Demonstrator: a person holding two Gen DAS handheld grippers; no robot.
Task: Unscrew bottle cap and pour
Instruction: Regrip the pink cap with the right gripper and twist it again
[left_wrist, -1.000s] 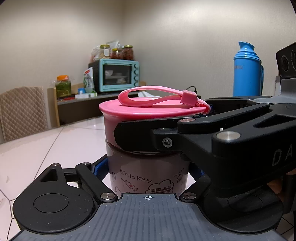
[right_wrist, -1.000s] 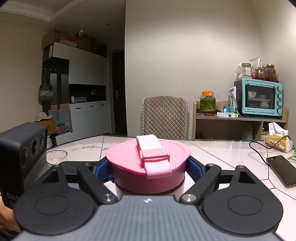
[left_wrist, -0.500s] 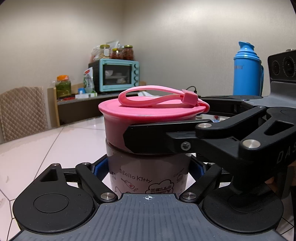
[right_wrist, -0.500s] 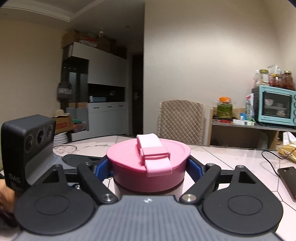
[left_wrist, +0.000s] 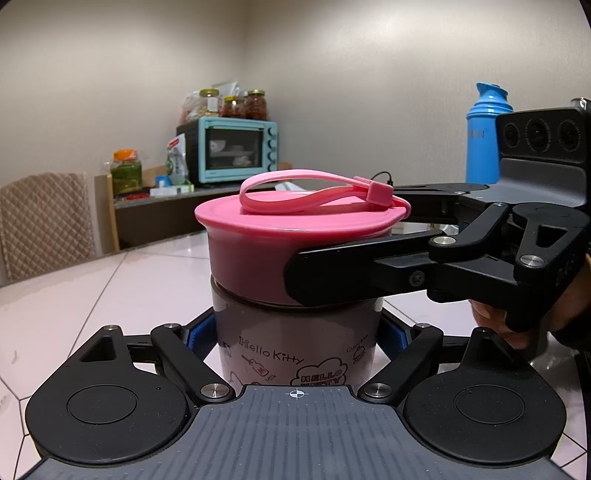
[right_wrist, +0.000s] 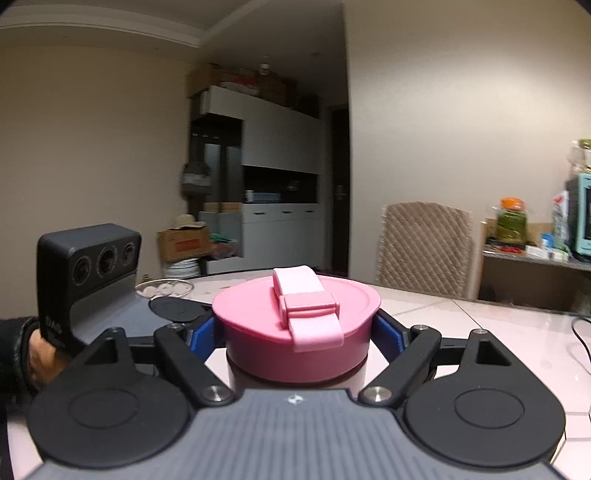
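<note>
Bottle (left_wrist: 295, 339) stands upright on the table (left_wrist: 122, 280), and I've got both grippers on it. Left gripper (left_wrist: 295, 332) has its blue pads (left_wrist: 197, 338) pressed on the brown Hello Kitty body, low, just under the cap. Right gripper (right_wrist: 297, 332) is clamped across the pink cap (right_wrist: 295, 332), pads (right_wrist: 203, 334) tight on both sides of the skirt; in the left view its black finger (left_wrist: 369, 275) runs across the front of the cap. Strap loop (left_wrist: 314, 190) lies flat on top, latch (right_wrist: 308, 308) facing my right camera. I judge we're in the unscrewing step, cap not off yet: no gap I can read at the seam. Risks from here: the cap skirt is smooth and tapered, so the right pads could slip and spin without turning it. If the left grip is too light, the whole bottle rotates with the cap. The grip is high against a low hold, so an off-axis twist could tip it. Can't see the fill level through the dark wall, so a sudden release could slosh. Background: blue thermos (left_wrist: 487, 136), teal oven (left_wrist: 236, 151), chair (right_wrist: 424, 251).
</note>
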